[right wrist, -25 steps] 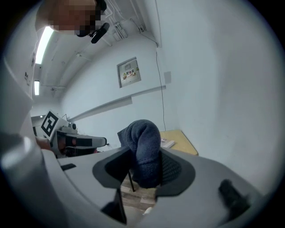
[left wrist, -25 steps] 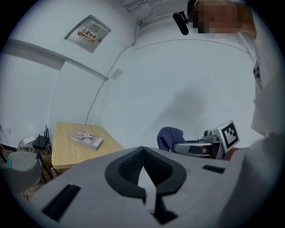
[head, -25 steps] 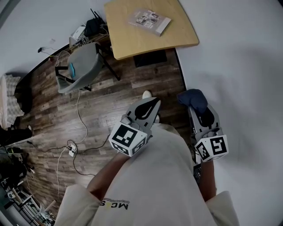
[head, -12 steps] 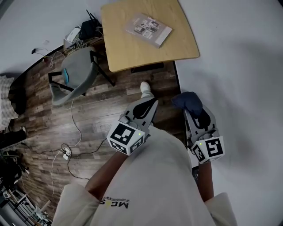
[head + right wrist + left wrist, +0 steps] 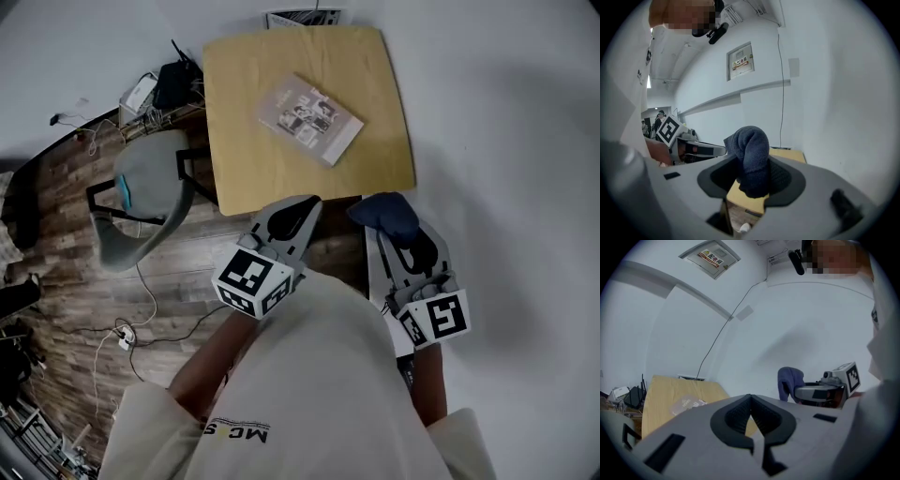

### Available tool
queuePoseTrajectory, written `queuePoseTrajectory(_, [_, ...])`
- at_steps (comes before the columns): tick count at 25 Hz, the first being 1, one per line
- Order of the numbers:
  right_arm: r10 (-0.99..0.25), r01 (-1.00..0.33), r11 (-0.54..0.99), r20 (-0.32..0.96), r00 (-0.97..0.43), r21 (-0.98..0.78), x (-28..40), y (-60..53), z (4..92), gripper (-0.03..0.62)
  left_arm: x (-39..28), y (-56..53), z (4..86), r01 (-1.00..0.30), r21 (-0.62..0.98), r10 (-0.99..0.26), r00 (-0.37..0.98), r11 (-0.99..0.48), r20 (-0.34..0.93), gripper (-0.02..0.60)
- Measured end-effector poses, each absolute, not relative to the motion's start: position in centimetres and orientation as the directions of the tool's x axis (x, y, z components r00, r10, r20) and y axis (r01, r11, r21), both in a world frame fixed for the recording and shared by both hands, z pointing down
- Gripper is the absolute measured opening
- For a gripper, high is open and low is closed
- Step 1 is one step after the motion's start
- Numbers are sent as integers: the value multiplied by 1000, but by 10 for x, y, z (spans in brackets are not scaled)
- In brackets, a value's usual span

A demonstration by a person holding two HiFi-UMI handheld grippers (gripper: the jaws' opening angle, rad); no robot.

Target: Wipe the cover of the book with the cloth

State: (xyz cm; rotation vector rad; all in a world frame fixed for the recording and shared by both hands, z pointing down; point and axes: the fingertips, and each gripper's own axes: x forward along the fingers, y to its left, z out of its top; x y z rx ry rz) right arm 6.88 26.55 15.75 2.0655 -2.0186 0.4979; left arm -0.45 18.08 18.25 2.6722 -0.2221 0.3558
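Note:
A thin book (image 5: 310, 118) with a pale printed cover lies flat near the middle of a small wooden table (image 5: 244, 141); in the left gripper view the book (image 5: 687, 403) shows faintly on the table (image 5: 661, 397). My right gripper (image 5: 389, 217) is shut on a dark blue cloth (image 5: 383, 212), held near the table's front right corner, short of the book. The cloth (image 5: 751, 159) bulges up between the jaws in the right gripper view. My left gripper (image 5: 298, 208) is shut and empty, its tip over the table's front edge.
A grey chair (image 5: 141, 192) stands left of the table on the wooden floor (image 5: 66, 272). Cables and a power strip (image 5: 122, 330) lie on the floor, and a router and boxes (image 5: 159, 84) sit by the wall. A white wall (image 5: 506, 141) runs along the right.
The table and book have come nearer and lower in the head view as I walked toward them. Both grippers now reach the table's front edge; the cloth stays gripped.

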Motion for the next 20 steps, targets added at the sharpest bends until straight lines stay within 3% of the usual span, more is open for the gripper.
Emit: queuePoseTrajectory(20, [-875, -973, 130, 439, -204, -192, 149, 60, 202, 173, 63, 37, 219, -382, 385, -244, 900, -840, 362, 9])
